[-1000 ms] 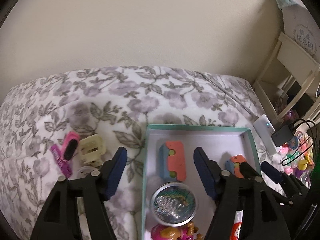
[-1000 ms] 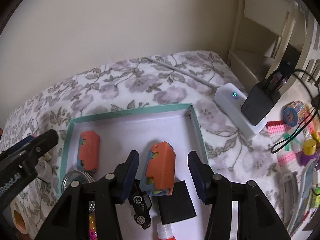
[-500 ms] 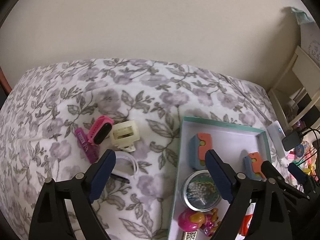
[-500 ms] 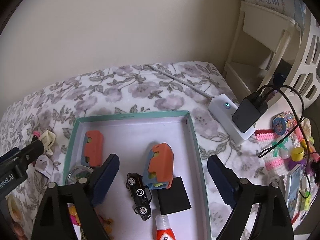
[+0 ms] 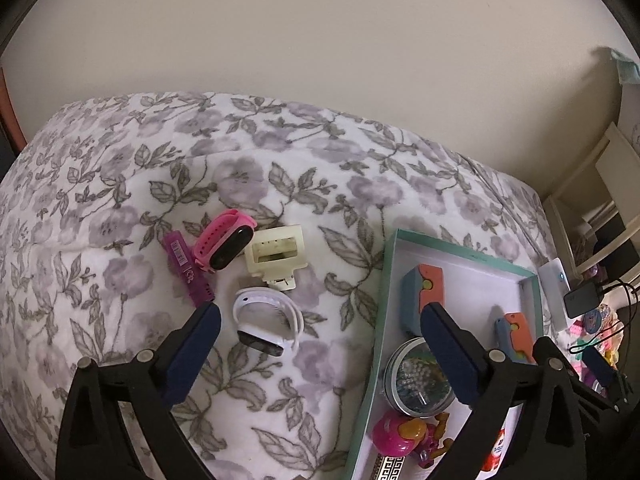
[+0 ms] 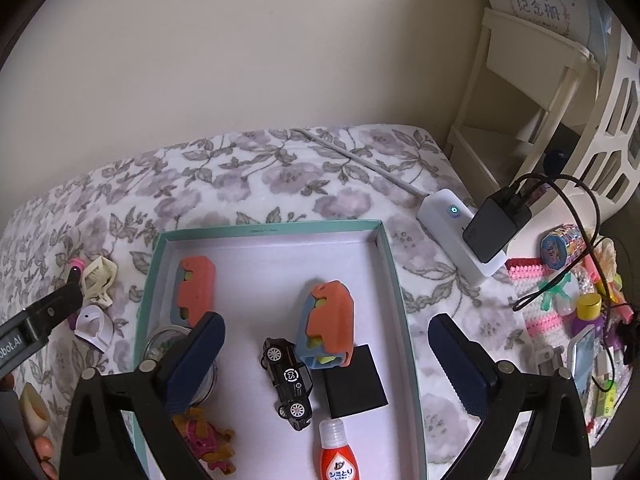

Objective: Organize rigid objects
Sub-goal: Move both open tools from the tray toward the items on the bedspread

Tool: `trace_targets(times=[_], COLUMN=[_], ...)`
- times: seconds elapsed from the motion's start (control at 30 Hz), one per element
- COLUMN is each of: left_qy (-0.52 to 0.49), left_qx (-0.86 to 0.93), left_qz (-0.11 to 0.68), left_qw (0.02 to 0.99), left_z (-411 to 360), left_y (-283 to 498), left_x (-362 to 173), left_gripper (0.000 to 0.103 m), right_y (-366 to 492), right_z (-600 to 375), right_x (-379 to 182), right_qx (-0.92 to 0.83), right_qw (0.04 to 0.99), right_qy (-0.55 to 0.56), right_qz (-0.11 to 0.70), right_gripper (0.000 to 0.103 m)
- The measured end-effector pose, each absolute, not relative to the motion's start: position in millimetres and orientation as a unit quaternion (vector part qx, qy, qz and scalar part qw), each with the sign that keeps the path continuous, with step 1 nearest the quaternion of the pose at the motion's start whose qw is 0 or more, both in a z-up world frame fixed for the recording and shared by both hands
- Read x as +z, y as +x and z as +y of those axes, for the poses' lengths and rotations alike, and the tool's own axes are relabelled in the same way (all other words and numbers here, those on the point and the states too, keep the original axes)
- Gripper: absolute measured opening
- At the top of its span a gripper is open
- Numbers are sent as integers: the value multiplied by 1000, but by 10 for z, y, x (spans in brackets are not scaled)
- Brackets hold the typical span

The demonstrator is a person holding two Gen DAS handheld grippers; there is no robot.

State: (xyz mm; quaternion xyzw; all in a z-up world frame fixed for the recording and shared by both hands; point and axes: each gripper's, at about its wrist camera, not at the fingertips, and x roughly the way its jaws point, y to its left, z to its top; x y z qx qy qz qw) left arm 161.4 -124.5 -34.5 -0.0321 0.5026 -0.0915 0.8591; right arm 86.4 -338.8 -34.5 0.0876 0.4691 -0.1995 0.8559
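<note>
1. The left gripper hangs spread and empty over the bedspread; the right gripper is likewise spread and empty, above the teal tray.
2. Judged done: the tray holds two orange-blue blocks, one toy car, one black square, one round tin, one pink figure and one red bottle.
3. Judged left: at 11 o'clock of the left gripper, four things lie loose: white watch, pink watch, cream clip, purple strip.
</note>
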Motion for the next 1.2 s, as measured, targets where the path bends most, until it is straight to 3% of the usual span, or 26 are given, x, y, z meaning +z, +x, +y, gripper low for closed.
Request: trace_targets(times=[0.43, 1.2], left_qy=[-17, -40], left_qx=[-95, 11], left_qz=[486, 536], left_qw=[869, 843], left_z=[-1178, -19], left_y=[1574, 1929], left_x=[-161, -373], left_gripper=[100, 100], right_y=[888, 1229], right_z=[-3235, -2240], right_x=[-183, -185], right_qx=[-175, -19], right_qw=[870, 893], right_qy=[96, 113], right_qz=[451, 436], right_gripper=[103, 103])
